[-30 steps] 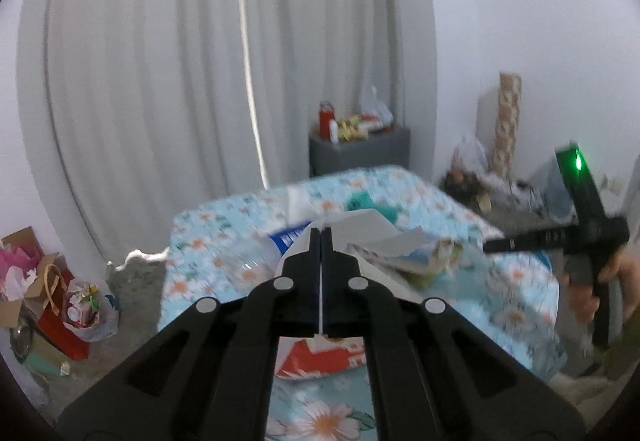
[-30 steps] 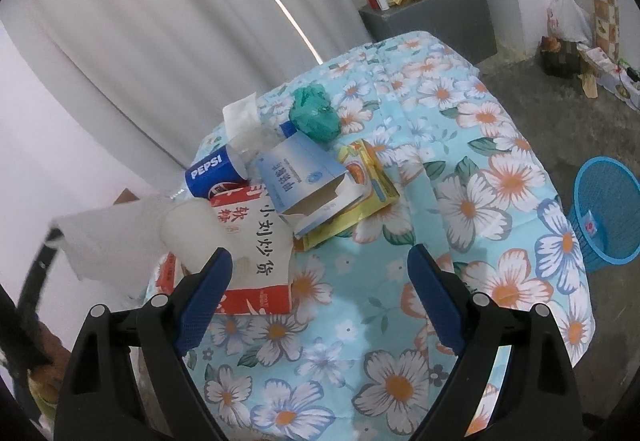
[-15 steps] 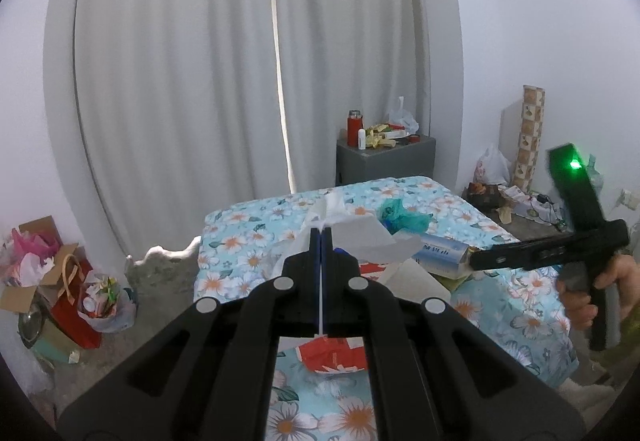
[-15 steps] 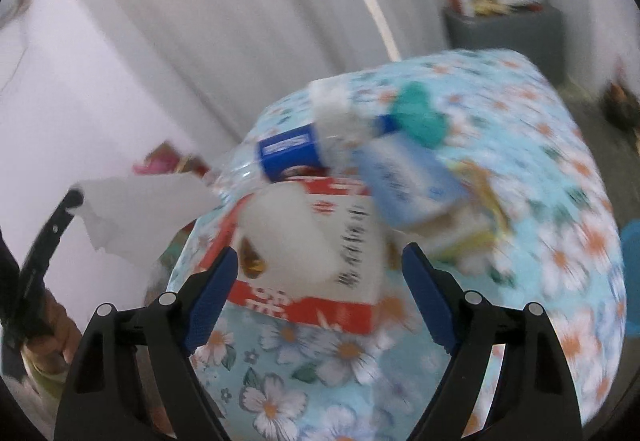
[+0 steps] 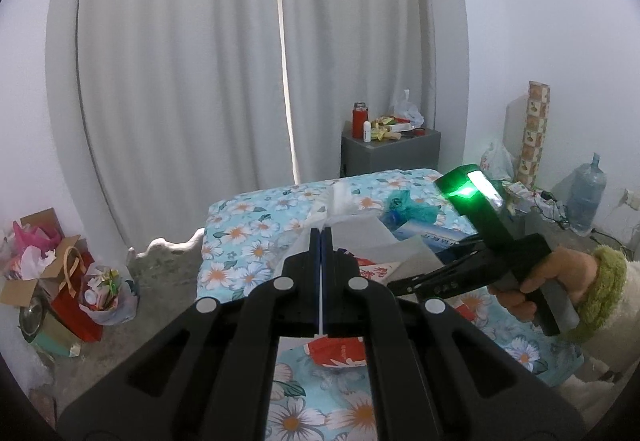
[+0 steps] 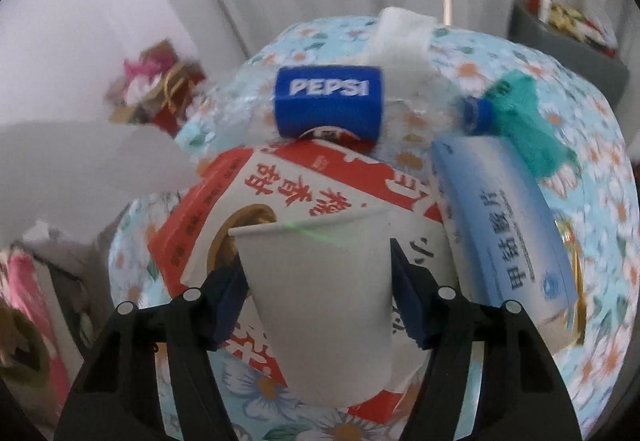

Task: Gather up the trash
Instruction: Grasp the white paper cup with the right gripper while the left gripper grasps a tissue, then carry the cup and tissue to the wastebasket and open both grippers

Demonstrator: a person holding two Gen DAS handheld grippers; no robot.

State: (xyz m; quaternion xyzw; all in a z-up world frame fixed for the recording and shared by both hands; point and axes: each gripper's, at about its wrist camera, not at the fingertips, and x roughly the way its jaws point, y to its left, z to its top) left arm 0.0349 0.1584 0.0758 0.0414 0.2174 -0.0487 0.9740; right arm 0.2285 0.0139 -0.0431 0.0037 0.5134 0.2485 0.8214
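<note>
The left gripper (image 5: pixel 321 241) is held level, its jaws pressed together on a white paper sheet (image 5: pixel 360 237). The right gripper (image 6: pixel 318 277) is tilted downward, jaws spread on either side of a paper cup (image 6: pixel 320 305), gripped by the right hand (image 5: pixel 536 285).

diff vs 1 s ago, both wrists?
Right gripper moved in from above the table; its open fingers now straddle the white paper cup, not visibly clamped. Left gripper pulled up and back, staying shut on the white tissue. Pepsi bottle and boxes unmoved.
</note>
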